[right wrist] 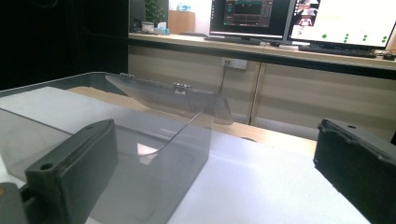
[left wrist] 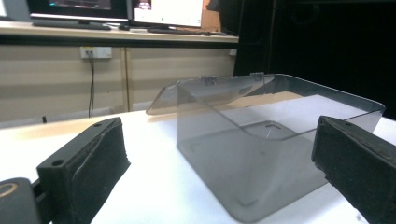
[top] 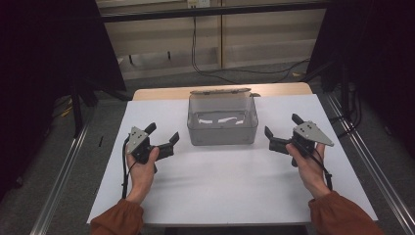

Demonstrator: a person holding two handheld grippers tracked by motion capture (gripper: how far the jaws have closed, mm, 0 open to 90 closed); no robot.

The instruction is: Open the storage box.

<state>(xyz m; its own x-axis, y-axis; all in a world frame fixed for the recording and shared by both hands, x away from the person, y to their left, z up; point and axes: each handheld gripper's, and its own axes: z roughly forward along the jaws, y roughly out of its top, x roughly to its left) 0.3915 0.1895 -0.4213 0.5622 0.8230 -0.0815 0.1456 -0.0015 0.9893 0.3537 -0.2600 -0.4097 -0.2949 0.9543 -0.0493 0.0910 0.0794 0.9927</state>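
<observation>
- Jaws spread wide and empty on both sides: I hold the left gripper (top: 161, 135) and right gripper (top: 281, 132) either side of the clear plastic box (top: 222, 128), neither touching it.
- Sitting near the far edge of the white table (top: 230, 191), midway between its side edges, the box has its hinged lid (top: 220, 91) thrown back, leaving the inside open.
- Each gripper angles inward at a near corner of the box, probably readying a two-sided approach.
- Both hands rest low over the table.
</observation>
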